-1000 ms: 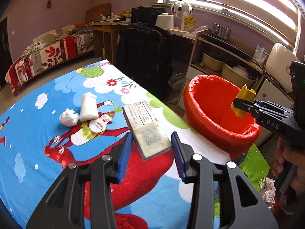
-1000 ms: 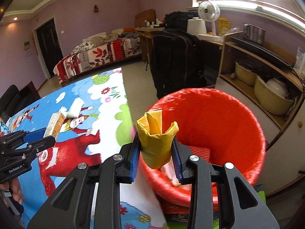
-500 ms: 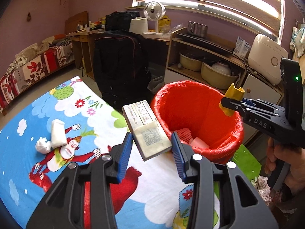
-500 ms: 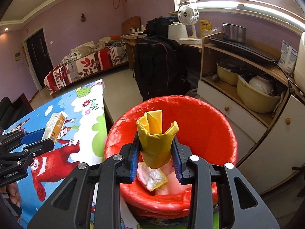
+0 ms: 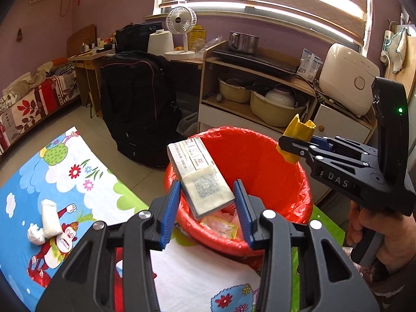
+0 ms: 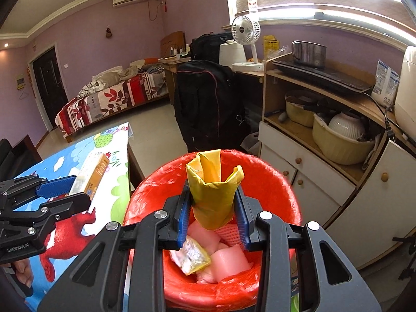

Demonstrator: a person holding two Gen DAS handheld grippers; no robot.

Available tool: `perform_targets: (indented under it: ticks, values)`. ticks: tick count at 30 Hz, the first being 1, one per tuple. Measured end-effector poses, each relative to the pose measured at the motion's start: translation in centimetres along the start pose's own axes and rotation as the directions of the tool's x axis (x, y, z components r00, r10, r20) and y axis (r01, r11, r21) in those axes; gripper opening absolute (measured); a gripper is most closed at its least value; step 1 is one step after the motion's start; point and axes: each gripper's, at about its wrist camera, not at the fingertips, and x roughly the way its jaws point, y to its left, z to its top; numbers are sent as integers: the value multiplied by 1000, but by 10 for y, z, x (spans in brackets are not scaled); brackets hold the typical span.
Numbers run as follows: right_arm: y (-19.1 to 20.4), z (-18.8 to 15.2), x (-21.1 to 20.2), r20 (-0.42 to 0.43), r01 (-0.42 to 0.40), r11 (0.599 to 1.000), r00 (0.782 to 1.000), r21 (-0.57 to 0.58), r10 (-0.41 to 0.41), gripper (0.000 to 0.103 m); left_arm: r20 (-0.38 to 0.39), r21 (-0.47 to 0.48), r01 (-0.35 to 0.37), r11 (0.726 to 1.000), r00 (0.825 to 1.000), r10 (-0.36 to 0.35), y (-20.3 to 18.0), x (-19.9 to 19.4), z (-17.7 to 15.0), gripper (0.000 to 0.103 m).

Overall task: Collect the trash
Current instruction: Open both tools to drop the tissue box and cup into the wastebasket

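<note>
Left wrist view
- Left gripper (image 5: 206,204): clenched on a flat carton (image 5: 200,178), which sticks out forward over the near rim of the red bin (image 5: 303,182).
- Right gripper (image 5: 291,144): seen from the side at the right, pinching a yellow wrapper (image 5: 299,132) above the far side of the bin.
- Inside the bin: a crinkled yellowish packet (image 5: 221,227) and some pale pieces show below the carton, so some trash is already in.
- Left on the counter (image 5: 78,156): a white wad (image 5: 35,234) and a white roll of paper (image 5: 50,221), touching each other on the cartoon cloth, well apart from the bin.

Right wrist view
- Right gripper (image 6: 212,208): grasping the yellow wrapper (image 6: 212,192), held upright right over the opening of the red bin (image 6: 280,187).
- Bin contents: pink foam pieces (image 6: 228,260) and a foil packet (image 6: 192,256) lie at the bottom.
- Left gripper (image 6: 69,191): at the left edge, holding the carton (image 6: 92,173) above the counter's end, beside the bin.

Progress
- Done: several pieces are binned.
- In hand: two pieces, both at the bin but not yet let go.
- Left: by my judgement, dropping these two, then fetching the two white pieces; roughly past the halfway mark.
</note>
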Motion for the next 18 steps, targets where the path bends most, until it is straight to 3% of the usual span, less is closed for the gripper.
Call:
perform_targets:
  ticks: [13, 15, 16, 17, 18]
  values:
    - [-9, 13, 6, 11, 25, 1000, 1000, 3, -25, 37, 14, -23, 65, 998, 998, -65, -4, 17, 15, 42]
    - [-9, 14, 4, 18, 39, 999, 999, 8, -39, 46, 19, -32, 92, 995, 996, -91, -4, 18, 17, 51]
    - [-10, 14, 4, 24, 47, 999, 999, 10, -47, 60, 19, -38, 98, 994, 995, -97, -4, 19, 18, 70]
    - [-11, 15, 3, 29, 54, 999, 998, 10, -54, 70, 28, -46, 93, 995, 995, -92, -2, 18, 17, 74]
    - [-11, 14, 3, 32, 57, 998, 998, 9, -57, 71, 30, -51, 90, 995, 996, -88, -1, 18, 17, 74]
